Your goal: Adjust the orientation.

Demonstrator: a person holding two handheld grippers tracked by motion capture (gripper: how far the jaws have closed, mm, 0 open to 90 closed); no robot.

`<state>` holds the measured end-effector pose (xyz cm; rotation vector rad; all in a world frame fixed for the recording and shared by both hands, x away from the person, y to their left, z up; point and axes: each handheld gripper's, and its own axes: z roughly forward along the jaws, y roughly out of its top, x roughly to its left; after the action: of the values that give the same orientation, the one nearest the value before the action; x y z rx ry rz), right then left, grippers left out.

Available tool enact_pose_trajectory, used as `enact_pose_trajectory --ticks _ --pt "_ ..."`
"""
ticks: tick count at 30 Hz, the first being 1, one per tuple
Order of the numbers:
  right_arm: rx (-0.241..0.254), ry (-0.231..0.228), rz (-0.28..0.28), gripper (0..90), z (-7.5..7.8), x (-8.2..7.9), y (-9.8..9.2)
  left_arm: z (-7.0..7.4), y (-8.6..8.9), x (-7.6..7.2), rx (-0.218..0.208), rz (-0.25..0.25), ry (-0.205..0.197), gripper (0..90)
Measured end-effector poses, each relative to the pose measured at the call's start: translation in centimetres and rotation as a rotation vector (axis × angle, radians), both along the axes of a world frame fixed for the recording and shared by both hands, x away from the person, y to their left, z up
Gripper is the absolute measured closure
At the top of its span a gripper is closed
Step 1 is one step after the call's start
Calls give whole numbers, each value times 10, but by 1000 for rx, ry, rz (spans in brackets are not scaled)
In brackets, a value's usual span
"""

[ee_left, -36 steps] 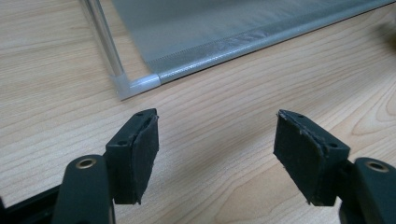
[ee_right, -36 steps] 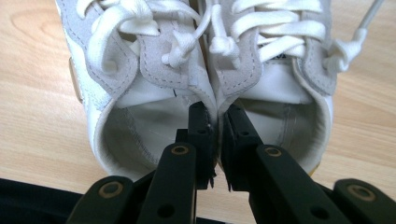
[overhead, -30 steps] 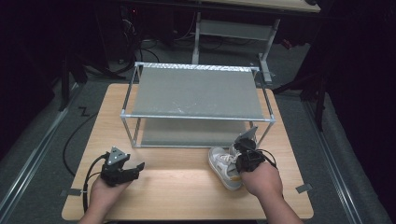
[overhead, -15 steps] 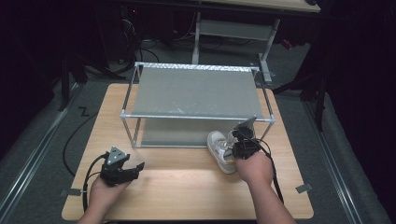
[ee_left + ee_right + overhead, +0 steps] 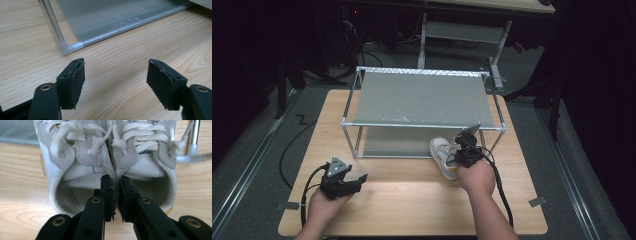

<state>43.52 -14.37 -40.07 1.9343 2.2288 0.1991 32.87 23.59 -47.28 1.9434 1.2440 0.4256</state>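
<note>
Pinching the inner collars of a pair of white sneakers [image 5: 110,152], the right gripper [image 5: 115,195] has its jaws nearly together, one pad dropped inside each shoe and the two touching walls squeezed between them. Beyond the jaw tips the white laces [image 5: 140,133] run away from the camera, and a grey suede panel sits to either side of the pinch. In the high view the right gripper [image 5: 466,150] carries the pair [image 5: 443,156] at the front edge of the metal-framed shelf rack [image 5: 422,95], toes pointing in under its upper tier, low over the wooden table [image 5: 412,195]. Off to the right of the jaws, a rack leg [image 5: 195,137] stands just beside the outer shoe.

Over on the other side, the left gripper [image 5: 115,82] has its jaws spread wide with nothing between them, just bare wood. Ahead of its left jaw sits a corner joint of the rack [image 5: 71,47], well apart from the pads.
</note>
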Motion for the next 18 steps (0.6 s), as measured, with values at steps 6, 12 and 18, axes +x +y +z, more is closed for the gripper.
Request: enact_pose_trajectory --ticks 6,12,18 --pt "25 -21 -21 766 -2 4 1 -1 2 -2 2 4 3 311" --pt "62 -10 -29 682 2 5 -3 -1 1 -2 1 3 5 311" --pt "55 -10 -29 652 3 4 -3 -1 0 -2 7 1 7 311"
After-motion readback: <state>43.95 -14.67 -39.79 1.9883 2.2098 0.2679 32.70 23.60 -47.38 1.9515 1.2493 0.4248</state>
